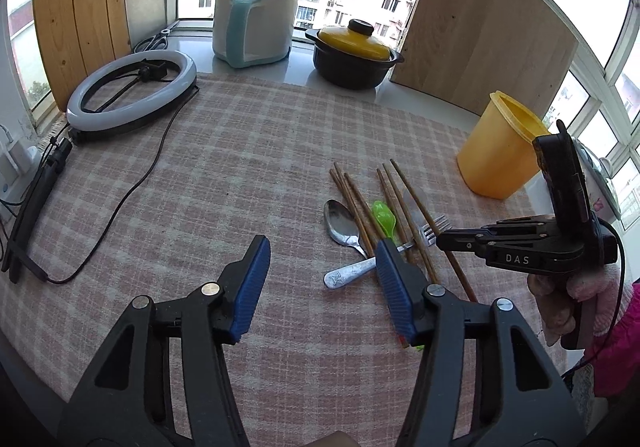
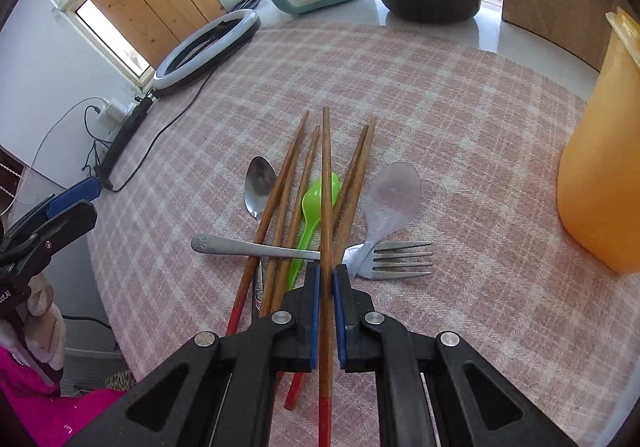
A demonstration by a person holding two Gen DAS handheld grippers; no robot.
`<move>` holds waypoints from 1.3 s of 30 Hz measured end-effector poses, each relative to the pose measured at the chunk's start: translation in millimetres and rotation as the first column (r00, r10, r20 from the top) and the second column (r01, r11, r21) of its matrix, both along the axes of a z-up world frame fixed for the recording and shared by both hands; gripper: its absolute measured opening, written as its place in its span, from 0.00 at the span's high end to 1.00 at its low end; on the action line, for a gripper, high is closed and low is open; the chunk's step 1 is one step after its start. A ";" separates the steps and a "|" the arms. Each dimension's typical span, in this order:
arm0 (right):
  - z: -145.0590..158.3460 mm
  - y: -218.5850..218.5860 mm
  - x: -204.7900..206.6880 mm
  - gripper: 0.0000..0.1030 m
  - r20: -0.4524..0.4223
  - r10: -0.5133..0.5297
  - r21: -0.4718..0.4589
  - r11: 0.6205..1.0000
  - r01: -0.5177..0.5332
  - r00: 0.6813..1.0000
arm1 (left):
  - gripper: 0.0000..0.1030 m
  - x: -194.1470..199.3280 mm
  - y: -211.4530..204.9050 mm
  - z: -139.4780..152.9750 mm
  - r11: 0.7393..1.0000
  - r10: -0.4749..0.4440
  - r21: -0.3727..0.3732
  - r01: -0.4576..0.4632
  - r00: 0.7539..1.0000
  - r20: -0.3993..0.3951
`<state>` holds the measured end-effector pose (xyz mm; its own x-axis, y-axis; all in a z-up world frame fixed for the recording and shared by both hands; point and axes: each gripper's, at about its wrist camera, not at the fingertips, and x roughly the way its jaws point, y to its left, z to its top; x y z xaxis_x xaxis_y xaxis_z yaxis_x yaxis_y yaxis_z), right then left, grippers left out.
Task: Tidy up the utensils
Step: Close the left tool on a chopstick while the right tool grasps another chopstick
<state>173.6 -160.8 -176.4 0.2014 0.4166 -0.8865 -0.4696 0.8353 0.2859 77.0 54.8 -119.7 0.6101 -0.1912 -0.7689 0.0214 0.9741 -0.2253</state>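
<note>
A pile of utensils lies on the pink checked cloth (image 2: pixel 440 119): several brown chopsticks with red ends (image 2: pixel 280 191), a metal spoon (image 2: pixel 258 183), a green plastic spoon (image 2: pixel 314 203), a clear plastic spoon (image 2: pixel 394 195) and a metal fork (image 2: pixel 392 255). My right gripper (image 2: pixel 327 271) is shut on one chopstick (image 2: pixel 326 175) above the pile. A tall yellow cup (image 1: pixel 500 151) stands upright to the right. My left gripper (image 1: pixel 320 247) is open and empty, left of the pile (image 1: pixel 372 215). The right gripper (image 1: pixel 440 237) shows side-on in the left wrist view.
A ring light (image 1: pixel 132 91) with its cable lies at the left of the cloth. A white and teal cooker (image 1: pixel 256 23) and a black pot with a yellow lid (image 1: pixel 356 51) stand at the back by the window. Wooden boards (image 1: pixel 480 35) lean at both sides.
</note>
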 end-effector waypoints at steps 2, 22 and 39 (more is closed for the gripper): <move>-3.3 -14.5 -1.5 0.96 -0.001 -0.055 -0.004 0.998 0.055 0.999 | 0.50 7.8 -12.3 -5.4 0.999 -0.042 -0.011 0.042 0.999 -0.014; -21.2 -69.2 -10.7 0.93 -0.014 -0.231 -0.079 0.970 0.229 0.973 | 0.75 94.2 -121.2 -77.7 0.971 -0.236 -0.092 0.219 0.937 -0.258; -23.0 -57.2 1.9 0.94 -0.018 -0.123 -0.198 0.973 0.117 0.992 | 0.93 107.0 -115.1 -86.6 0.970 -0.241 -0.103 0.220 0.925 -0.295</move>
